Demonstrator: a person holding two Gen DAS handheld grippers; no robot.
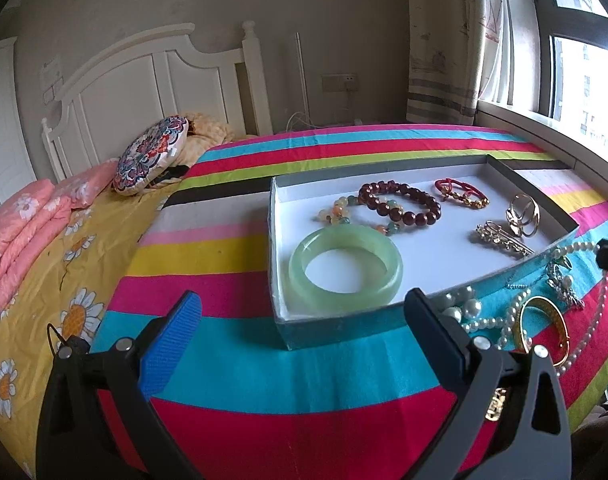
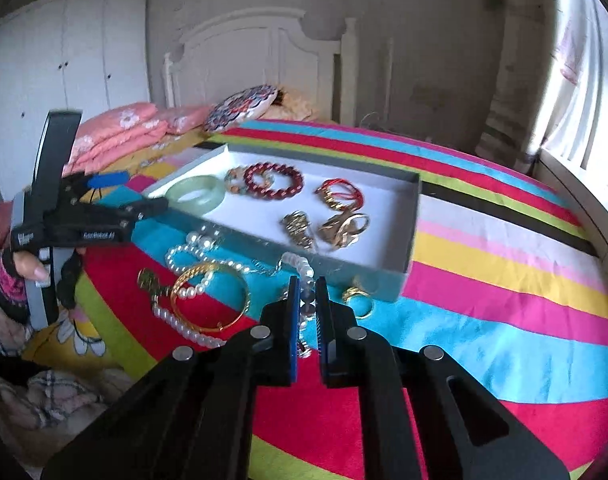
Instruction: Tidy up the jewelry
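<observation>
A shallow box (image 1: 336, 326) with teal walls and a white floor lies on the striped bedspread. In it are a jade bangle (image 1: 299, 270), a dark red bead bracelet (image 1: 384, 210), a pastel bead bracelet (image 1: 338, 208), a red cord bracelet (image 1: 460, 190) and gold clips (image 1: 522, 212). My left gripper (image 1: 302, 299) stands open and empty at the box's near corner. My right gripper (image 2: 307, 300) is shut on a pearl bracelet (image 2: 301, 262) just in front of the box (image 2: 384, 216). Beside it lie a pearl necklace (image 2: 181, 254), a gold bangle (image 2: 243, 294) and a gold ring (image 2: 352, 293).
A gold pendant (image 2: 147, 280) lies left of the bangle. My left gripper (image 2: 135, 194), held by a hand (image 2: 27, 268), sits at the box's left end. Folded pink quilts (image 1: 19, 232) and a patterned cushion (image 1: 151, 160) lie toward the headboard. A window sill (image 1: 544, 124) borders the bed on the right.
</observation>
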